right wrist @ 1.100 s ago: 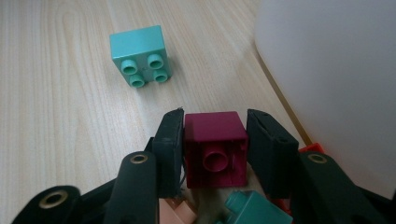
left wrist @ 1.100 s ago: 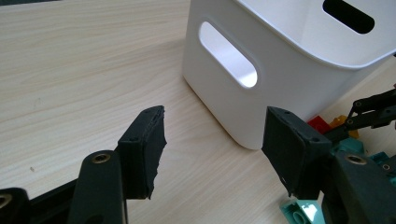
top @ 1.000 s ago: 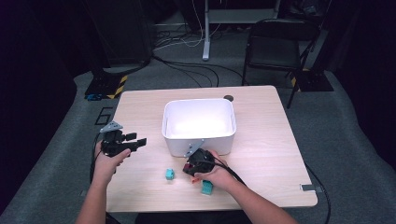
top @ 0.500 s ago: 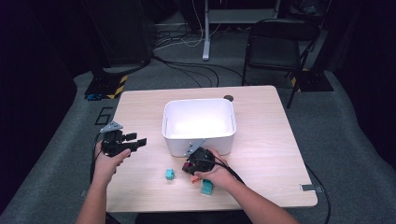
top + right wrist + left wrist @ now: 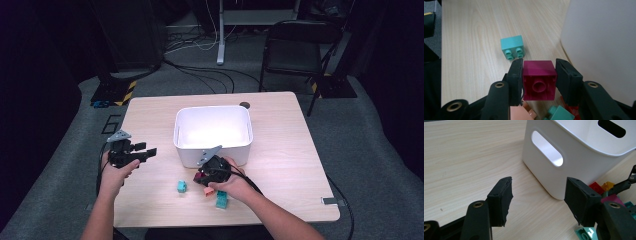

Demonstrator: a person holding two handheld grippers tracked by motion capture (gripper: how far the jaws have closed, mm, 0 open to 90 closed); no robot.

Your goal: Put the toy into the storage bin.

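My right gripper (image 5: 539,63) is shut on a magenta brick (image 5: 539,80), held hollow side toward the camera just above the wooden table (image 5: 285,165). In the high view this gripper (image 5: 200,179) sits close in front of the white bin (image 5: 212,145). A small teal brick (image 5: 512,46) lies on the table just beyond the held one. My left gripper (image 5: 147,150) hovers left of the bin, open. In its own view the left gripper (image 5: 539,195) points at the bin's corner (image 5: 574,162) with nothing between its jaws.
A salmon brick (image 5: 207,192) and a teal brick (image 5: 221,200) lie under the right hand. Red (image 5: 596,187) and yellow (image 5: 607,185) bricks sit beside the bin's front. The bin's inside looks bare. A black folding chair (image 5: 295,50) and cables are on the floor beyond the table.
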